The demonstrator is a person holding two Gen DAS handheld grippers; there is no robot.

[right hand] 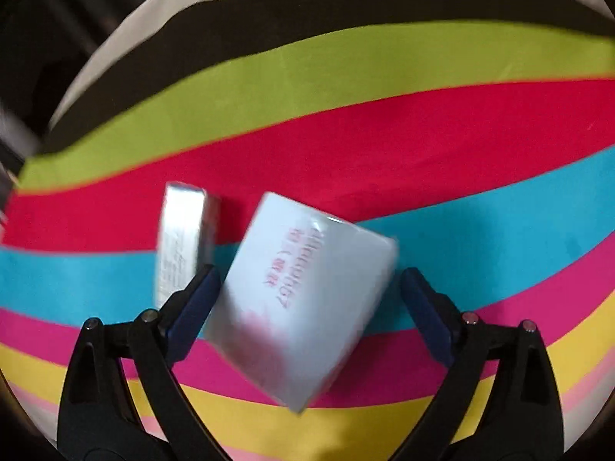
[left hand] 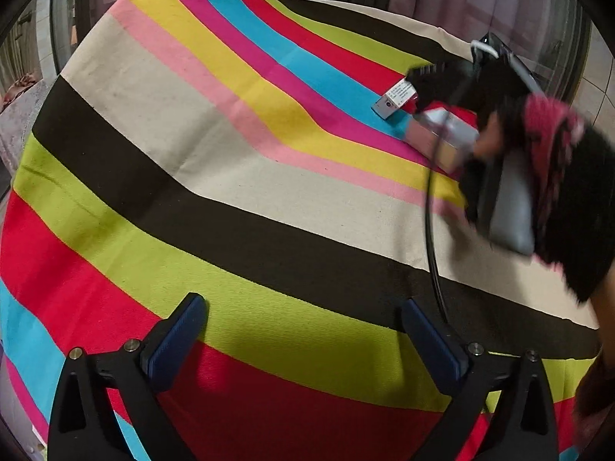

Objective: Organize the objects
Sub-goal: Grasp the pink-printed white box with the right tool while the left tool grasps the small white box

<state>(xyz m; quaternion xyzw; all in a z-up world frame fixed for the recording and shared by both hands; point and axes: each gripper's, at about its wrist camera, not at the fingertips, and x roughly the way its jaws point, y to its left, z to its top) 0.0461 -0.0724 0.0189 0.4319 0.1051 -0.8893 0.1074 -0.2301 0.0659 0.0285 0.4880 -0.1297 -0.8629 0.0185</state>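
In the right wrist view a white box with red print (right hand: 303, 299) lies tilted between the fingers of my right gripper (right hand: 309, 303), which is open; the left pad is close to the box, the right pad stands apart. A slim silver box (right hand: 180, 242) lies just left of it. In the left wrist view my left gripper (left hand: 303, 340) is open and empty over the green and red stripes. The right gripper (left hand: 434, 84) shows there at the far right, over the white box (left hand: 442, 134) and the slim box (left hand: 394, 101).
A striped cloth (left hand: 230, 176) covers the table. The person's gloved hand (left hand: 553, 161) holds the right gripper's handle, with a black cable (left hand: 430, 230) hanging down. The table's far edge and a tiled floor lie behind.
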